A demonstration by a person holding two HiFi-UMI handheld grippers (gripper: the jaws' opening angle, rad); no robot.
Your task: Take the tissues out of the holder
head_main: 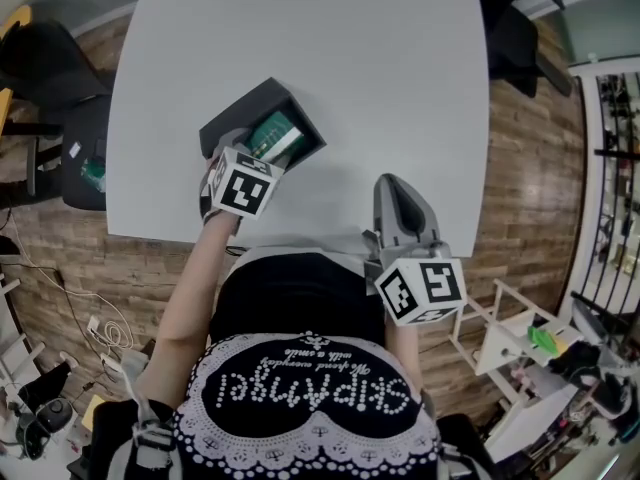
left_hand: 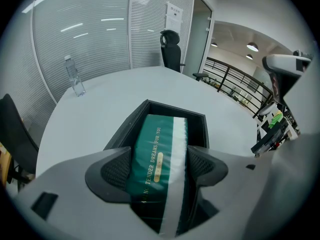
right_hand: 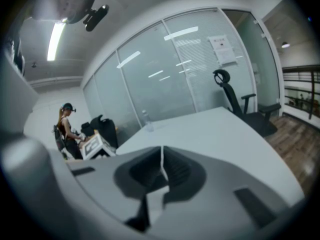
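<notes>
A black open holder [head_main: 235, 114] [left_hand: 155, 109] sits on the white table near its front left edge. Inside lies a green and white tissue pack [head_main: 275, 137] [left_hand: 159, 154] with gold print. My left gripper [head_main: 252, 160] [left_hand: 159, 170] reaches into the holder and its jaws press on both long sides of the pack, so it is shut on the pack. My right gripper [head_main: 392, 186] [right_hand: 162, 170] rests at the table's front edge, apart from the holder, jaws shut with nothing between them.
A clear water bottle [left_hand: 75, 76] [right_hand: 147, 120] stands at the far side of the white table [head_main: 380, 68]. A black office chair [left_hand: 171, 49] is behind the table. Another person [right_hand: 66, 131] stands by a desk in the background. Wooden floor surrounds the table.
</notes>
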